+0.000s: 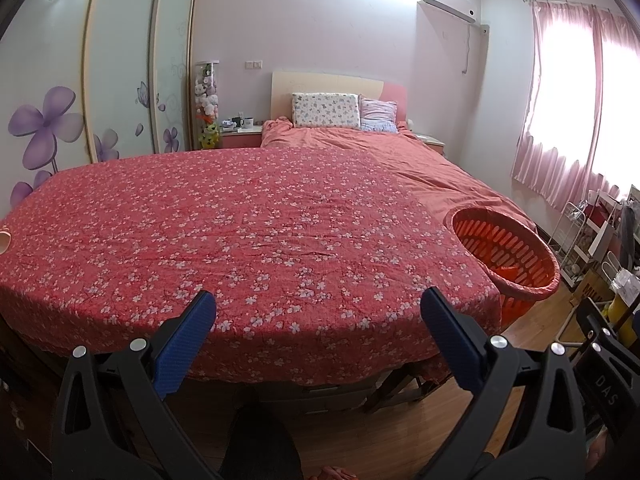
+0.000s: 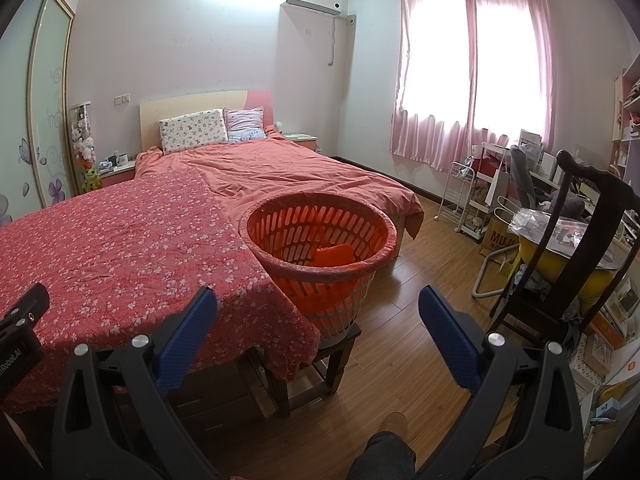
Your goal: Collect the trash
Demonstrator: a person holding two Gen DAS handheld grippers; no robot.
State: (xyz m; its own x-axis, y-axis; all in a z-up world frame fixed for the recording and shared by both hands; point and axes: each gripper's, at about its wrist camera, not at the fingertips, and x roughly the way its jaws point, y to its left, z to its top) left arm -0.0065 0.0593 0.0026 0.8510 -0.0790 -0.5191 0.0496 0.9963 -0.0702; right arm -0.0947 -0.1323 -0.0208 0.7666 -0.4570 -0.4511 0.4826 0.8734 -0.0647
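Note:
An orange slatted basket [image 2: 320, 240] lined with a red bag stands on a dark wooden stool [image 2: 320, 364] at the right edge of a table covered by a red flowered cloth [image 1: 240, 232]. It also shows in the left wrist view [image 1: 506, 252]. Something orange [image 2: 335, 255] lies inside it. My left gripper [image 1: 318, 312] is open and empty over the cloth's near edge. My right gripper [image 2: 318, 308] is open and empty, in front of the basket. A small pale object [image 1: 4, 240] shows at the cloth's far left edge, mostly cut off.
A bed [image 2: 288, 172] with pillows lies behind the table. A dark chair [image 2: 560, 248] and a cluttered desk stand at the right on the wooden floor [image 2: 420, 280]. A wardrobe [image 1: 120, 80] lines the left wall. The person's legs show below.

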